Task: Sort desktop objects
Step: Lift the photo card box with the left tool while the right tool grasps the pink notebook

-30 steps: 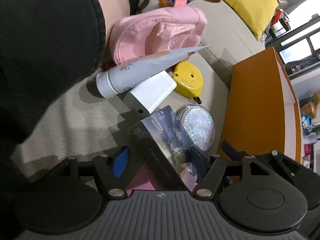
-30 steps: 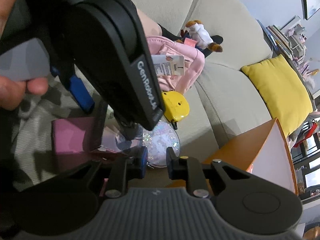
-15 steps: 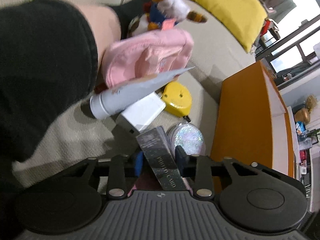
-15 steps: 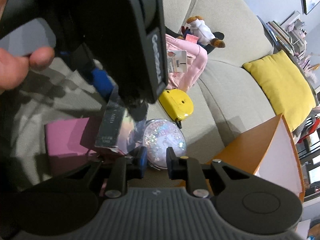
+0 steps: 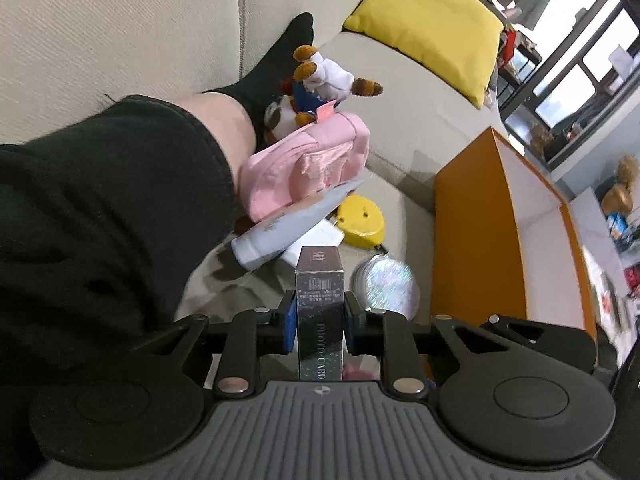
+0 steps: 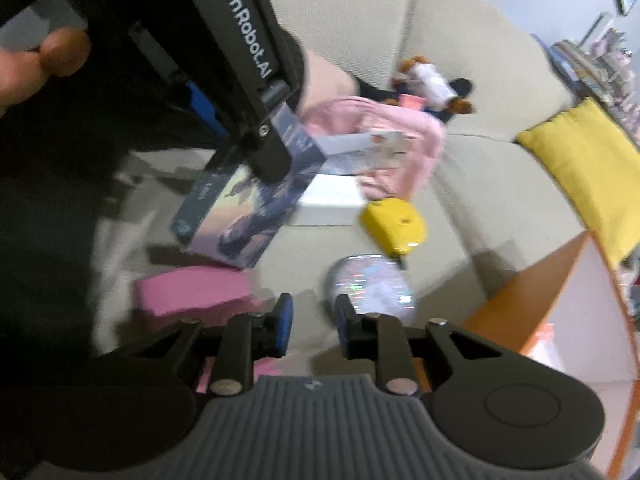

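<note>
Between the pads of your left hand-held gripper the photo card box sits clamped by its narrow sides, long axis running straight ahead along the fingers, clear of the sofa seat. The orange bin lies ahead and to the right, so that is the way the box must swing. Your right hand-held gripper holds nothing, its jaws opening, low over the glittery round case and nearer to it than the left. A second ago the left jaws stood wide around the box as it lay tilted; now they have shut and it is lifted.
</note>
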The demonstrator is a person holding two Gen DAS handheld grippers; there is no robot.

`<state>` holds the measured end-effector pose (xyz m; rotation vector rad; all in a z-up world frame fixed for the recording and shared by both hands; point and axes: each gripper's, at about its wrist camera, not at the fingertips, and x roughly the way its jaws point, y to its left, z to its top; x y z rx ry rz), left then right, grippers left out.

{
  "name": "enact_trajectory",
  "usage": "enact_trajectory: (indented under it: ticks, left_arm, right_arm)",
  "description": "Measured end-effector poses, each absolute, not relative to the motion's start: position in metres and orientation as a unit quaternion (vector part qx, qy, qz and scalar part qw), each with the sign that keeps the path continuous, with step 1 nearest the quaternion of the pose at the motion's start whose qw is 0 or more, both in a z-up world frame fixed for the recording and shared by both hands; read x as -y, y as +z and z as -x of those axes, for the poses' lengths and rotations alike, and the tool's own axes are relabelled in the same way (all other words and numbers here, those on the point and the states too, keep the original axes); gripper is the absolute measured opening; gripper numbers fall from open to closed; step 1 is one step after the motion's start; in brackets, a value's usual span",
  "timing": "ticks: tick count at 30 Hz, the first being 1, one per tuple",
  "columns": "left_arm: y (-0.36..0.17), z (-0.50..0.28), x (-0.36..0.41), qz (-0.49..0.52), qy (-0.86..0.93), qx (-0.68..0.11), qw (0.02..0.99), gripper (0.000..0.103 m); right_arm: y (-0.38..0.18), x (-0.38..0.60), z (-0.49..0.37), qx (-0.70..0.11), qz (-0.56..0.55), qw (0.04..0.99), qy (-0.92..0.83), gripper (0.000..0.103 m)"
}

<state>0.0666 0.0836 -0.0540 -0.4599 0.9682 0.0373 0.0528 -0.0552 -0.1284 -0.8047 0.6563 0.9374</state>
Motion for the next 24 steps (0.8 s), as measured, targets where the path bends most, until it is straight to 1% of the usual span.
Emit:
enact_trajectory:
  ticks: [4,8,12,16,18,19,21,24]
  left_arm:
    - [-0.051,-0.053,-0.083,0.189,0.018,-0.476,0.859,0.025]
    - [-0.054,-0.045,-0.079,0.172,0.015,-0.480,0.860,0.026]
    - [-0.055,-0.045,-0.079,0.169,0.016,-0.480,0.861,0.026]
    - [-0.056,-0.044,-0.080,0.172,0.017,-0.478,0.861,0.026]
    - [-0.056,-0.044,-0.080,0.173,0.018,-0.477,0.861,0.026]
    - [-0.056,-0.044,-0.080,0.173,0.018,-0.477,0.862,0.026]
    - [-0.057,-0.044,-0.080,0.173,0.018,-0.475,0.862,0.026]
    - [-0.056,-0.043,-0.080,0.174,0.018,-0.475,0.862,0.026]
  right_arm:
    - [-0.133,0.058,-0.040,-0.317,0.358,0.747,0.461,0.033]
    - [-0.144,0.055,-0.029,-0.326,0.369,0.732,0.472,0.035]
    - [-0.146,0.054,-0.026,-0.319,0.373,0.733,0.471,0.045]
    - [-0.147,0.051,-0.013,-0.303,0.401,0.715,0.485,0.049]
    - [-0.150,0.048,-0.010,-0.304,0.412,0.708,0.486,0.058]
    - [-0.151,0.047,-0.009,-0.307,0.416,0.706,0.485,0.060]
    - [-0.154,0.044,-0.008,-0.311,0.425,0.698,0.485,0.063]
    - [-0.156,0.043,-0.004,-0.307,0.440,0.690,0.485,0.065]
